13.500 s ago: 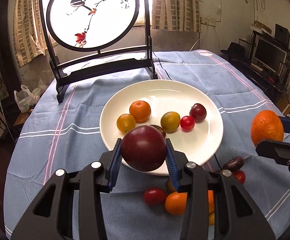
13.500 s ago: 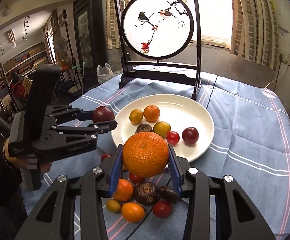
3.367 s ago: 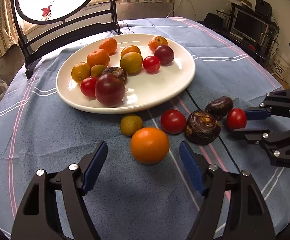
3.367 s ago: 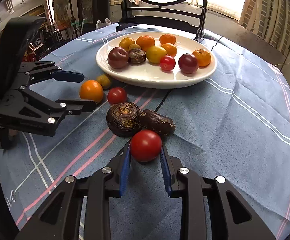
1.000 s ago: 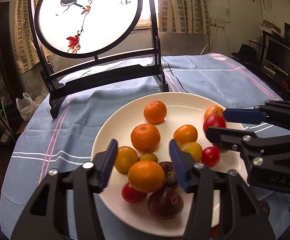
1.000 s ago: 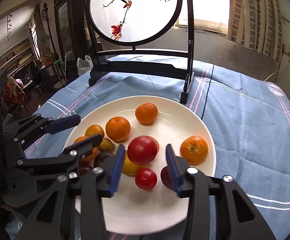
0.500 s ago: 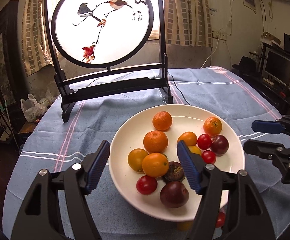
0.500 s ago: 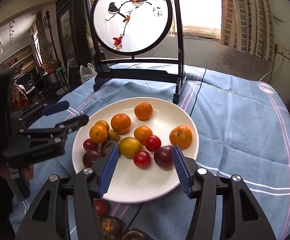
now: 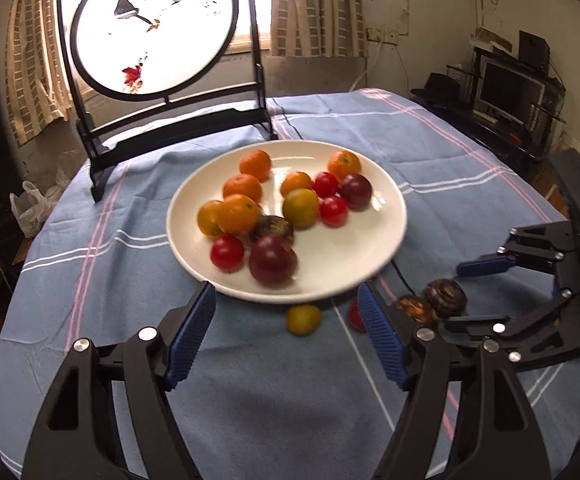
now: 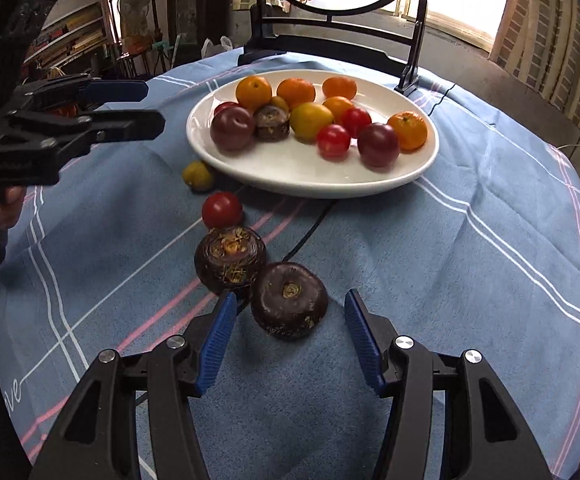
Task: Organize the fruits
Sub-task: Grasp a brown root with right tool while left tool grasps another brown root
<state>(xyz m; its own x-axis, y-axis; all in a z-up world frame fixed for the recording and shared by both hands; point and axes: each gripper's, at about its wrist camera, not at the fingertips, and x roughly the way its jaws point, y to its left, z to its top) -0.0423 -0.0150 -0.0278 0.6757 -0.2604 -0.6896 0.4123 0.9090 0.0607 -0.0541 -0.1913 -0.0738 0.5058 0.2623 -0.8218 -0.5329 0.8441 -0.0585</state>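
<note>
The right gripper (image 10: 290, 344) is spread, empty, around the near dark fruit (image 10: 288, 300) on the cloth (image 10: 450, 280). The left gripper (image 9: 285, 336), empty, is opening. Next: squeeze, then carry it to the plate (image 10: 290, 176).

Backlit window glare, motion blur

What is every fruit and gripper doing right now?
Plate: on the cloth, holding many fruits.
Yellow fruit: on the cloth, beside the plate.
Red tomato: on the cloth, not on the plate.
Two dark brown fruits: on the cloth, touching.
Right gripper: empty, around the nearer brown fruit, no pads pressing.
Left gripper: empty, jaws opening.
</note>
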